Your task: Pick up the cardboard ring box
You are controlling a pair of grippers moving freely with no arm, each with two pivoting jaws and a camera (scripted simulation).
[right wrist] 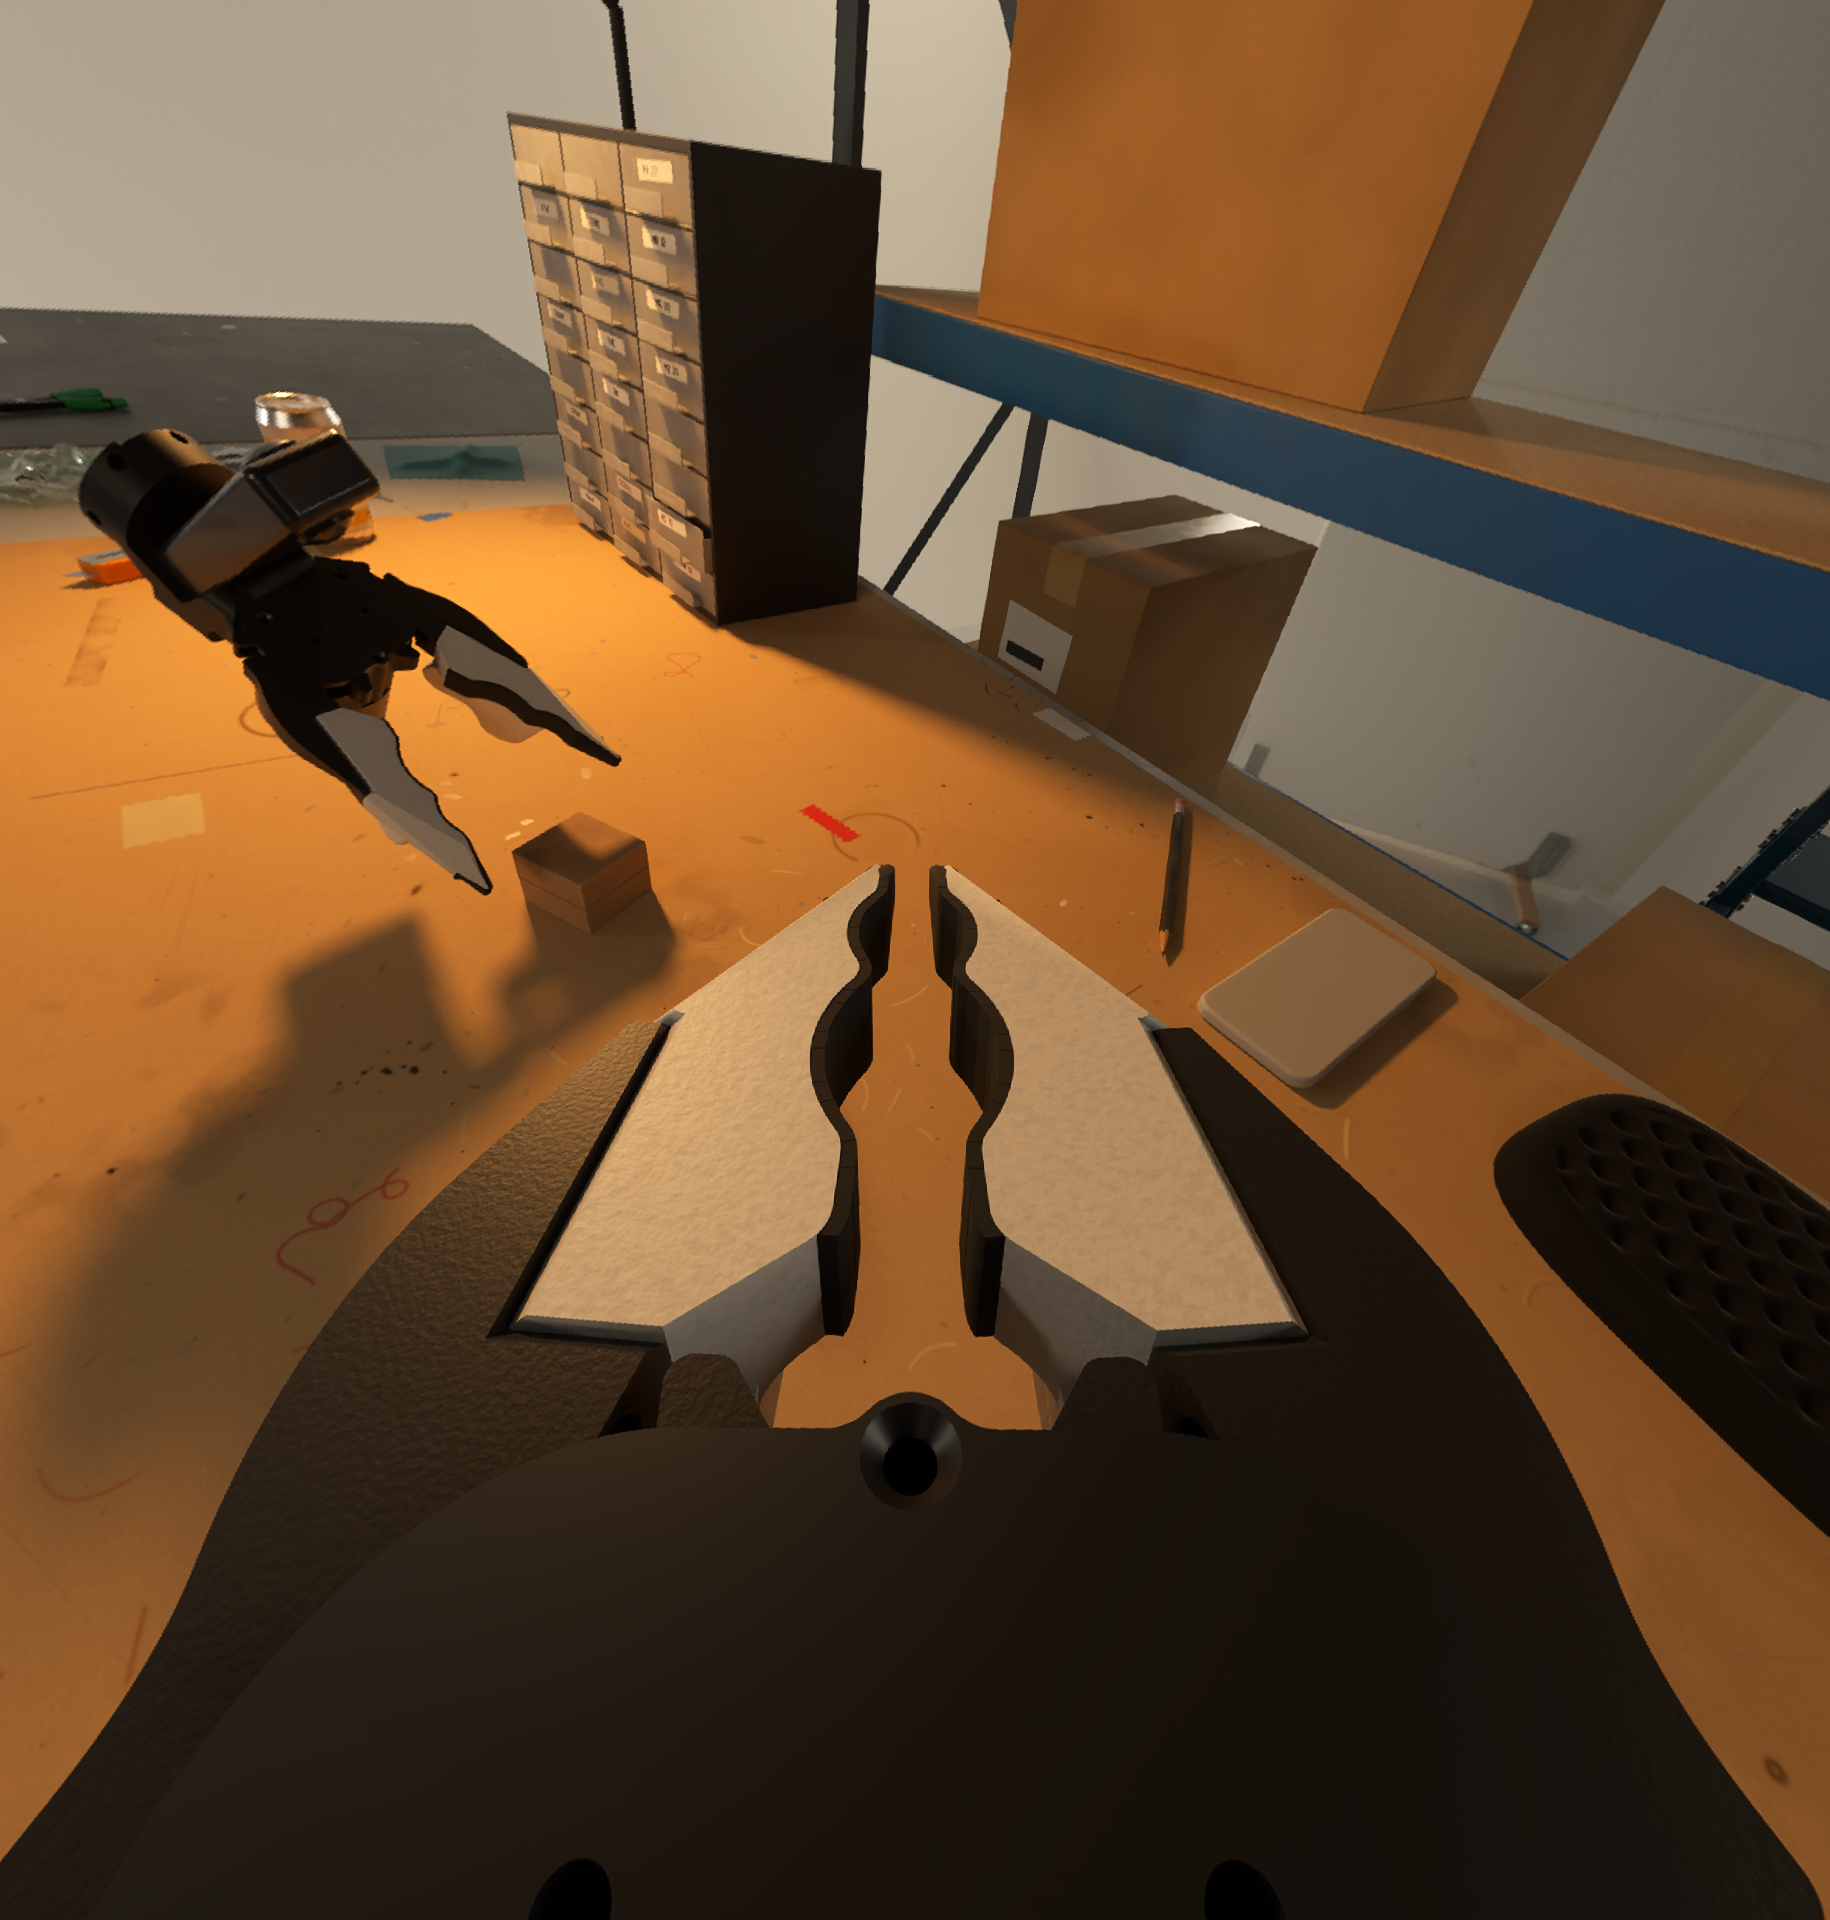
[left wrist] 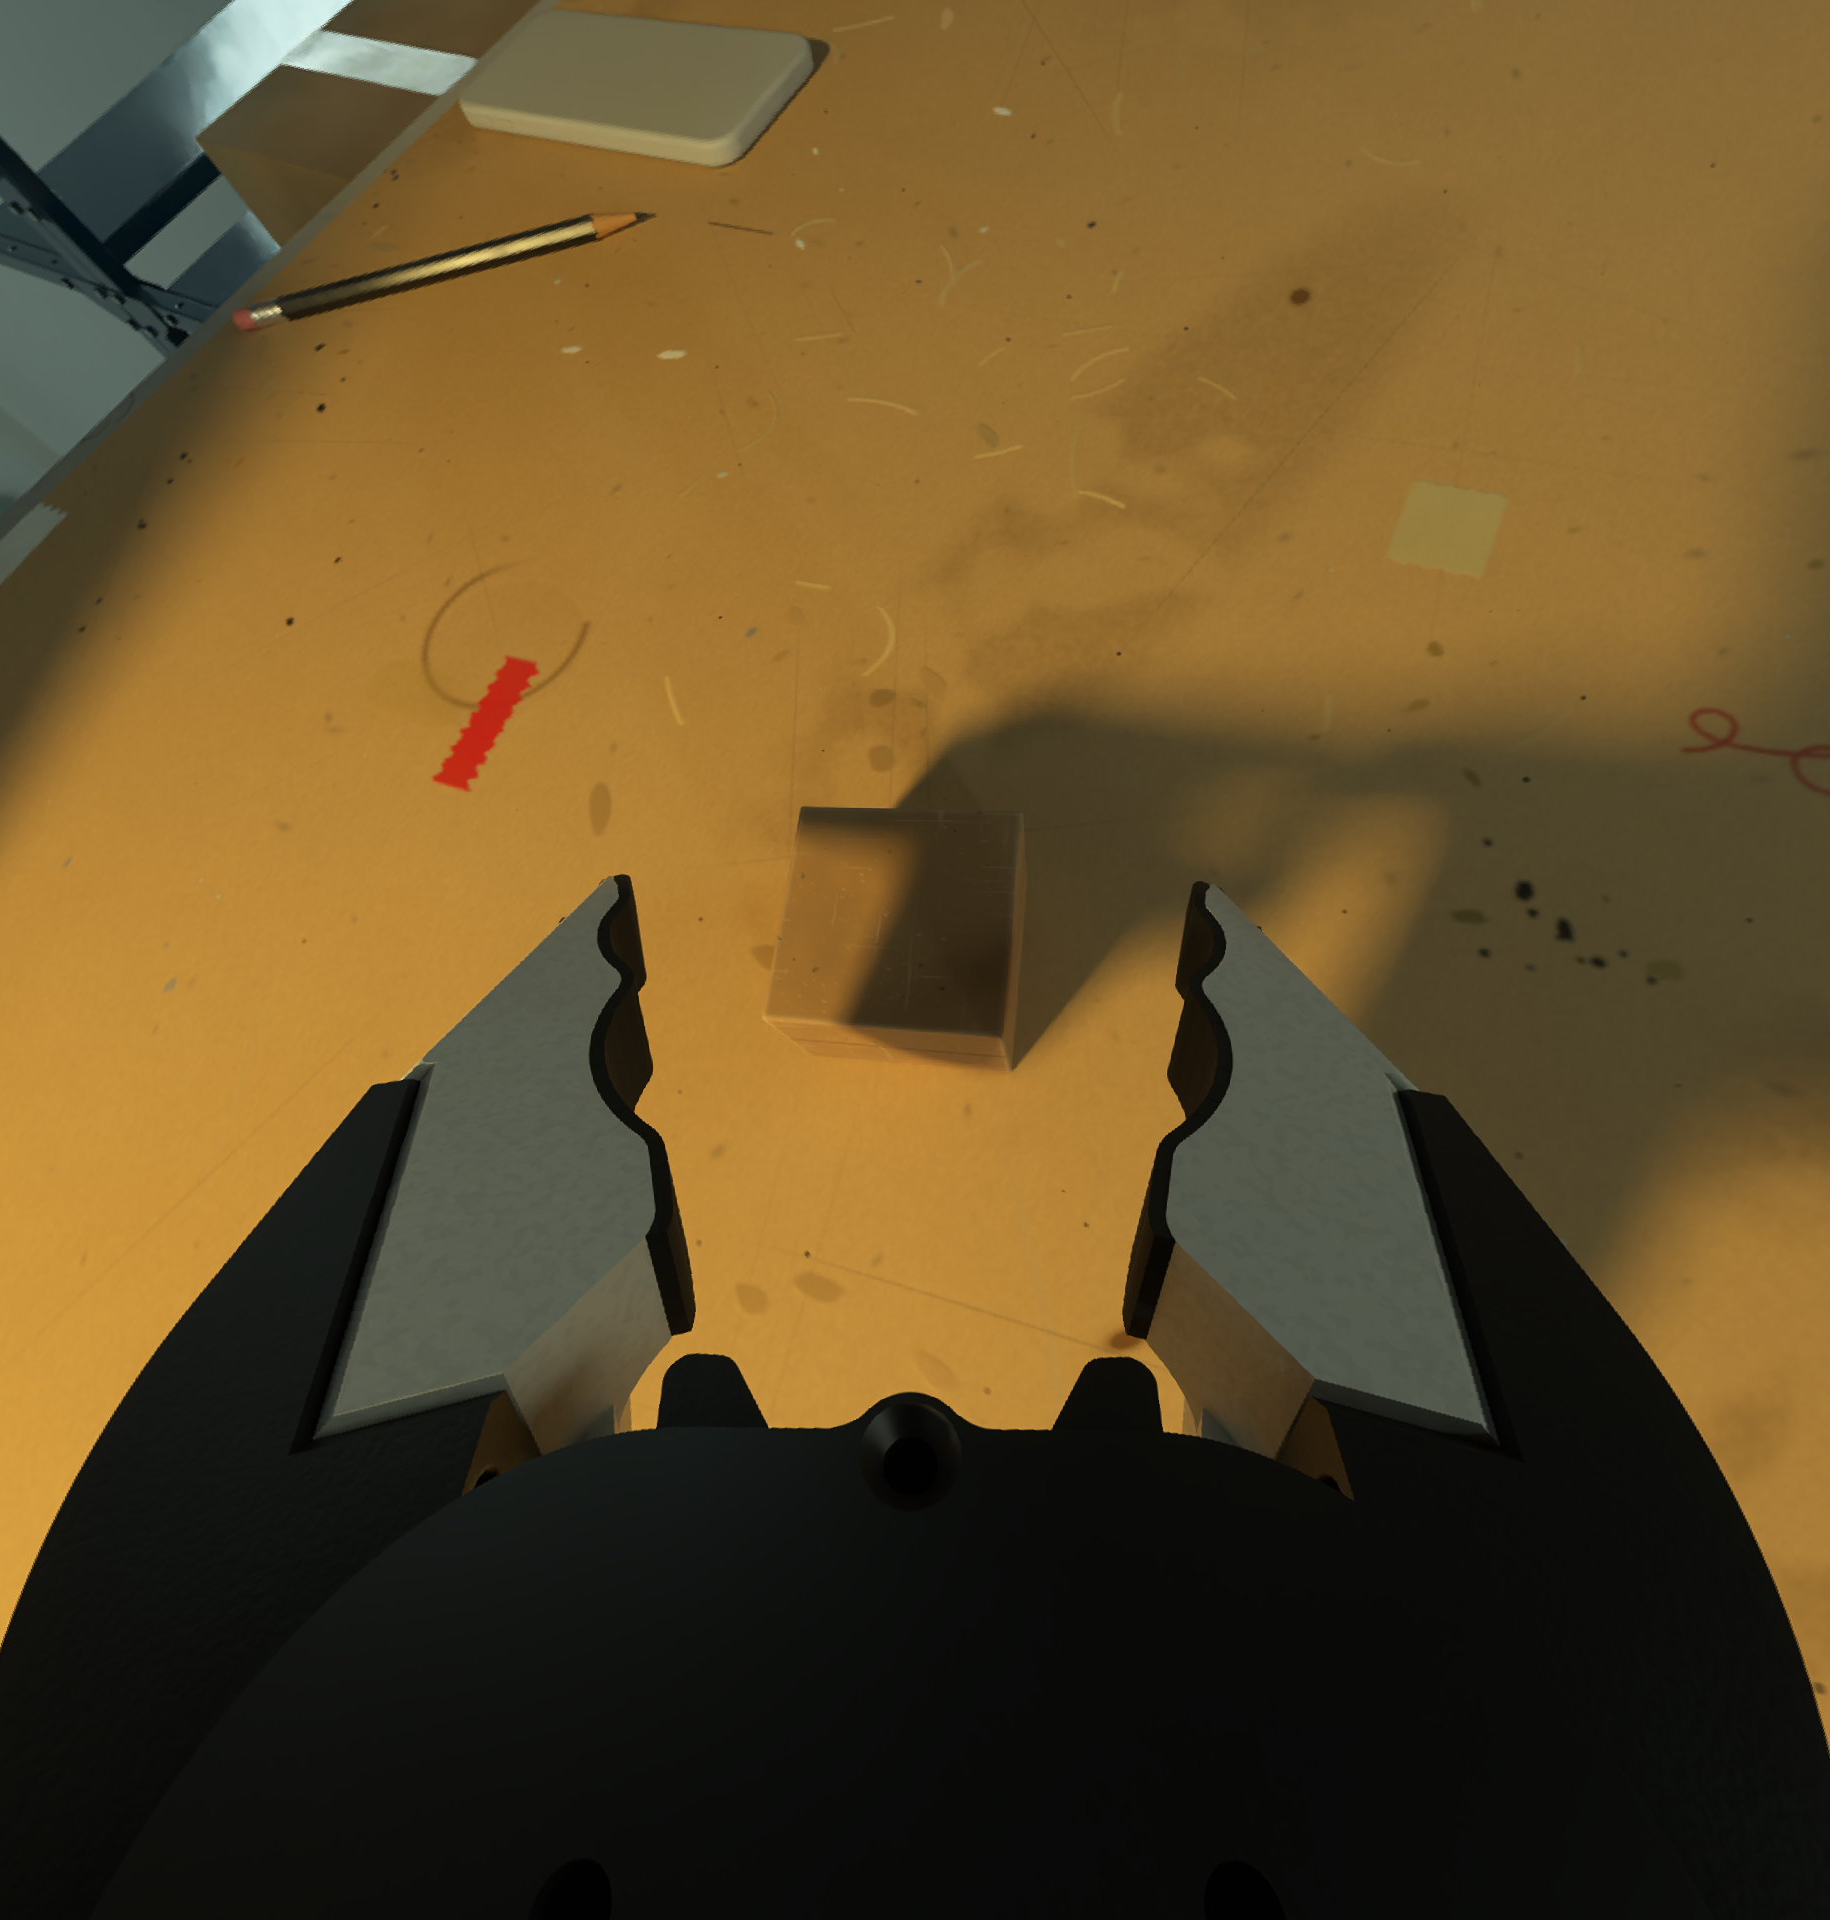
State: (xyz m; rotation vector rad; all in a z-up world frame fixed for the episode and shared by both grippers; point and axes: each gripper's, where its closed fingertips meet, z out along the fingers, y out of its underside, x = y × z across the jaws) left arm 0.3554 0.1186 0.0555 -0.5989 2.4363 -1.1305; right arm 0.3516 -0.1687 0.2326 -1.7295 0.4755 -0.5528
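The cardboard ring box (left wrist: 895, 935) is a small brown cube on the orange worktop, closed, partly in shadow. My left gripper (left wrist: 911, 883) is open and empty, hovering above the box, which lies just ahead between the fingertip lines. In the right wrist view the box (right wrist: 582, 868) sits at centre left, with the left gripper (right wrist: 552, 821) tilted down over it from the left, fingers spread. My right gripper (right wrist: 911, 871) is shut and empty, above the worktop to the right of the box.
A pencil (left wrist: 443, 265) (right wrist: 1173, 878) and a beige flat pad (left wrist: 641, 83) (right wrist: 1316, 992) lie near the table's edge. A drawer cabinet (right wrist: 682, 364), shelf boxes (right wrist: 1139, 623), a red tape strip (left wrist: 485, 722) and a black mesh object (right wrist: 1711, 1247) are around.
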